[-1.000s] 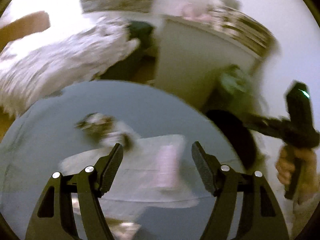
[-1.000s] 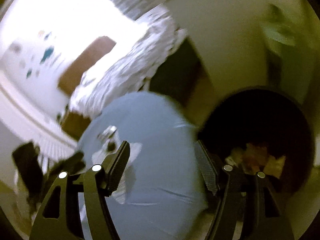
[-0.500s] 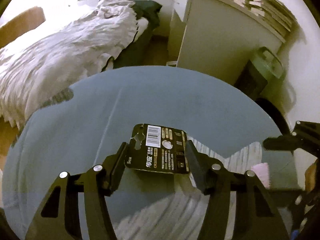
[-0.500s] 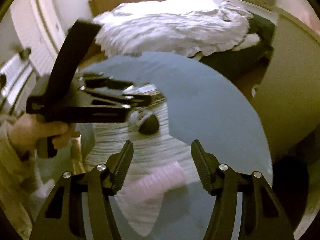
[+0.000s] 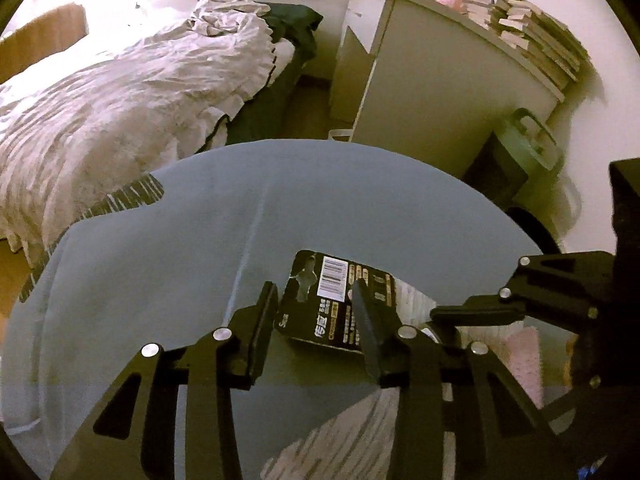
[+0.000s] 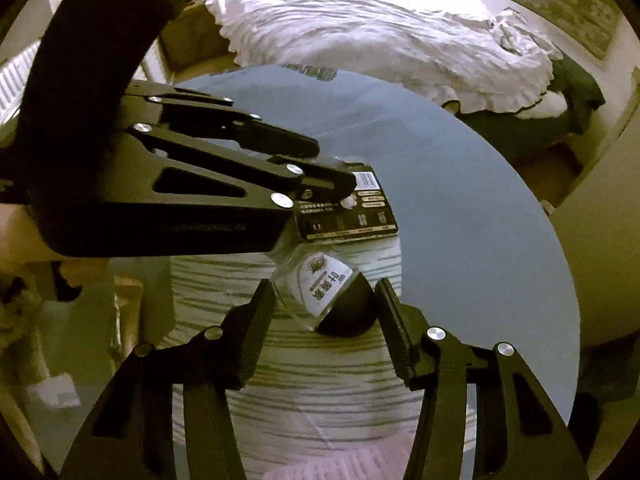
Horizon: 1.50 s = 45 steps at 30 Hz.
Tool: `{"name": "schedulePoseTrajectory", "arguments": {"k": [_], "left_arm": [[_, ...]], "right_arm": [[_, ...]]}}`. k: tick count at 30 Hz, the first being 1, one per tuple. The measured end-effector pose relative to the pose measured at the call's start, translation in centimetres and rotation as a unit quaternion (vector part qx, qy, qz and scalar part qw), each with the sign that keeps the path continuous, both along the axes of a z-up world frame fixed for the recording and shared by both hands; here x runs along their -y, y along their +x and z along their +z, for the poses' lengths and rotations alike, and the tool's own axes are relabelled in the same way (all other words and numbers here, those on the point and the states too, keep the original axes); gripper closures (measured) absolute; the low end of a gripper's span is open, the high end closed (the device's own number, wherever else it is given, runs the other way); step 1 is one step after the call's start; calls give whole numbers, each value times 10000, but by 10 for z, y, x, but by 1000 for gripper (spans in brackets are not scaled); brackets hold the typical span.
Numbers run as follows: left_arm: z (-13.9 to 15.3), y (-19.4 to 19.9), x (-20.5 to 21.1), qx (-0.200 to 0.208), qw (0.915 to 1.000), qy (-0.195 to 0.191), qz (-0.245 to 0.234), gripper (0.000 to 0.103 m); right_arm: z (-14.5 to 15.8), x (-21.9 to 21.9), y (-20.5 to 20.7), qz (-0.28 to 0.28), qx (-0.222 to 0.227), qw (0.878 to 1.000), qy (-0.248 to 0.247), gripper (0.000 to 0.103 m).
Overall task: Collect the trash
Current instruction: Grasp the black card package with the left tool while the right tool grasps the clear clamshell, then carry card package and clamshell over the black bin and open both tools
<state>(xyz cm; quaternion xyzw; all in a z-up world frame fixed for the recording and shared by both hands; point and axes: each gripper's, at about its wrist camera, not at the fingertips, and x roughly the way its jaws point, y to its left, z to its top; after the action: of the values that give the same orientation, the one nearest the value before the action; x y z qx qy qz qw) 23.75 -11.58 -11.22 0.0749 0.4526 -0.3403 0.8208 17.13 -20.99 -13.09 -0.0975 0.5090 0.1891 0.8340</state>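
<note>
A black packaging card with a barcode [image 5: 334, 300] lies on the round blue table [image 5: 200, 248]. My left gripper [image 5: 314, 312] has its jaws narrowed around the card's near end, and the card bends between the fingers. In the right wrist view the card [image 6: 352, 212] lies under the left gripper [image 6: 332, 180]. My right gripper [image 6: 326, 304] is open around a small clear packet with a white label and a dark round end [image 6: 336, 300], which lies on a striped cloth [image 6: 304, 380].
A black bin [image 5: 532, 228] stands on the floor past the table's right edge. A white cabinet [image 5: 432, 92] with books and a bed with a rumpled white duvet [image 5: 120, 96] stand behind. A pink cloth [image 5: 524, 352] lies on the striped cloth.
My left gripper has narrowed its jaws onto the black card and come lower. My right gripper has swung from the bin to the table and now straddles the small packet.
</note>
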Motion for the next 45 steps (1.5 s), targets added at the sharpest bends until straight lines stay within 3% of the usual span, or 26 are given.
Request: {"name": "schedulePoseTrajectory", "arguments": {"k": [1, 2, 4, 5, 7, 10, 12, 15, 19, 21, 22, 29, 34, 38, 45], "left_arm": [[2, -2, 0, -12, 10000, -20, -33, 58], [3, -2, 0, 16, 10000, -13, -34, 38], [6, -7, 3, 200, 9998, -30, -5, 11], [7, -10, 5, 276, 9996, -53, -40, 11], [4, -13, 13, 317, 9994, 85, -129, 11], [-8, -14, 28, 372, 9975, 585, -138, 12], [-16, -17, 37, 670, 9936, 880, -220, 16], [-17, -11, 34, 733, 9942, 781, -97, 39], [-23, -6, 29, 689, 9951, 708, 24, 43], [-21, -6, 22, 574, 9974, 424, 64, 49], [-16, -7, 19, 562, 9979, 315, 70, 54], [35, -42, 41, 909, 9956, -94, -201, 54], [63, -75, 84, 927, 9922, -516, -652, 54], [75, -105, 130, 870, 9871, -768, -1099, 54], [71, -143, 217, 565, 9767, -1100, -1756, 54]], "right_arm": [[0, 2, -2, -33, -28, 10000, 42, 51], [1, 6, -5, -72, -37, 9999, 103, 51], [6, 15, -14, -224, 27, 9995, 235, 52], [8, 23, -18, -347, 56, 9989, 313, 52], [14, 42, -26, -623, 74, 9967, 509, 52], [22, 74, -38, -1053, 52, 9893, 1004, 52], [29, 89, -46, -1231, 92, 9850, 1209, 52], [39, 109, -60, -1442, 209, 9785, 1459, 52], [48, 125, -75, -1597, 308, 9705, 1780, 52], [52, 132, -86, -1656, 348, 9664, 1937, 52], [53, 137, -88, -1711, 378, 9627, 2061, 52], [68, 184, -127, -2155, 678, 9408, 2526, 52], [74, 237, -161, -2720, 994, 9141, 2839, 52], [73, 288, -192, -3329, 1230, 8843, 3036, 52], [50, 358, -242, -4185, 1366, 8390, 3198, 51]]}}
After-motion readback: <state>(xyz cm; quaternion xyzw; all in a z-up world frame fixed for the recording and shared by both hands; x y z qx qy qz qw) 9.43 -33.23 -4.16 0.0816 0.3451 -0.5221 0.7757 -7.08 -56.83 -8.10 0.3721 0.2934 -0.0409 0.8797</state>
